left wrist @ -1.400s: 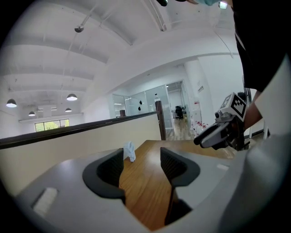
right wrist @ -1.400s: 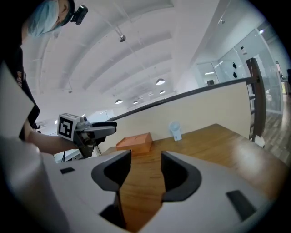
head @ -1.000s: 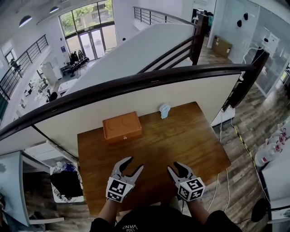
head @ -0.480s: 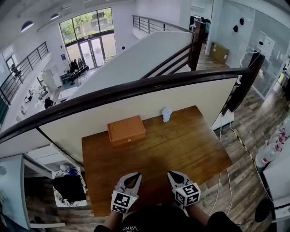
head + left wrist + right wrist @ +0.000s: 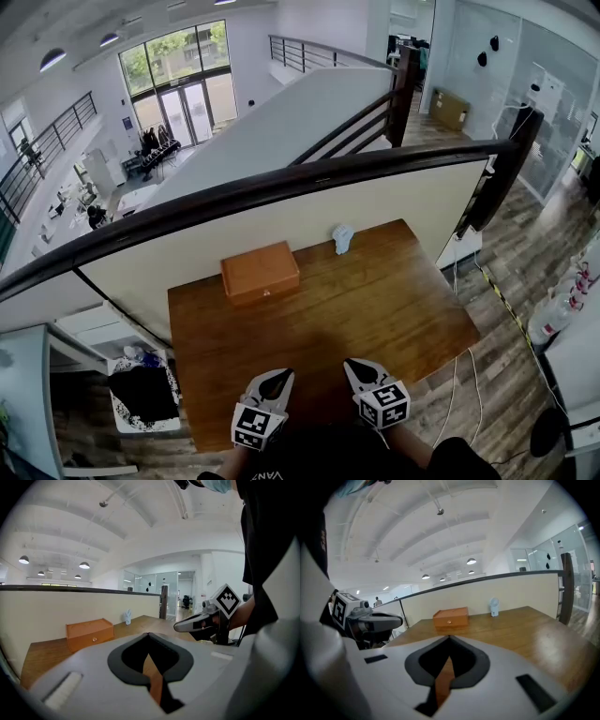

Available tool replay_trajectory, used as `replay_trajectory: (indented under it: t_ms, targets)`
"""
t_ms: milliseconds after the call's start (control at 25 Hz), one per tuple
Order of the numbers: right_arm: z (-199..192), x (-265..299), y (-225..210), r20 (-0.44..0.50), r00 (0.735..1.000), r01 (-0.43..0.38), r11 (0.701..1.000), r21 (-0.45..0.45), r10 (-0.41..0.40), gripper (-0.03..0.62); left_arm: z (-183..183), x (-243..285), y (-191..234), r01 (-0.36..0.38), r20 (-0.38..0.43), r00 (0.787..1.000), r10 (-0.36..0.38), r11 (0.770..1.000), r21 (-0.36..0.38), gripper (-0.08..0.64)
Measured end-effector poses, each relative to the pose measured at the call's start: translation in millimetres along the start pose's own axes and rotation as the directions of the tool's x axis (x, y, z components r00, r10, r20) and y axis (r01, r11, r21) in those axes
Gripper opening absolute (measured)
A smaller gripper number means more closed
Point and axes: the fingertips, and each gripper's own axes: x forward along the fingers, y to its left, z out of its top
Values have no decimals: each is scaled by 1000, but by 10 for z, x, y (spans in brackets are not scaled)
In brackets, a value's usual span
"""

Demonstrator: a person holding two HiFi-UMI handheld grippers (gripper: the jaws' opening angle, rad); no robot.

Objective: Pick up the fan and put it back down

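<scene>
Finding one: the left gripper (image 5: 149,634) has its jaws together, tips meeting, with nothing between them. At 1.4 s ago they stood apart. Finding two: the right gripper (image 5: 449,638) shows the same, jaws together on nothing where they were apart 1.4 s ago. The head view bears this out: both pairs were spread a second ago, narrower half a second ago, and are now closed. Both grippers have also drawn back toward the person, to the near edge of the brown wooden table (image 5: 375,309).

The small white desk fan (image 5: 343,238) stands upright at the table's far edge, close to the cream partition wall (image 5: 309,211) and well apart from both grippers. Its place is the same in every picture. The orange-brown wooden box (image 5: 260,271) sits to the fan's left, apart from it, likewise unmoved.

Assessment: the jaws closed on air, so neither gripper has the fan. A fan standing on the table fits one awaiting pick-up as well as one already set back down, and these pictures do not settle which. Closed and withdrawn, the grippers read as at rest rather than approaching.
</scene>
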Motion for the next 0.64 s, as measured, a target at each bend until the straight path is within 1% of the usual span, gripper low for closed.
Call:
replay_trajectory:
  t_ms: [120,360,640]
  targets:
    - [10,14,-14,2,1000,3,1000,-2,-3,11,-25,-11,33,-9,-2,1000,9,1000,-10,11]
    - [6,5,-44,0,1000,6,1000,-5,-6,11,26,7,59,-11,8,1000,11,1000,-2,11]
    - [95,-2,-34,23,1000,-4,1000,-14,5,11,55,76,38,4,1,1000,-4,999,37,11]
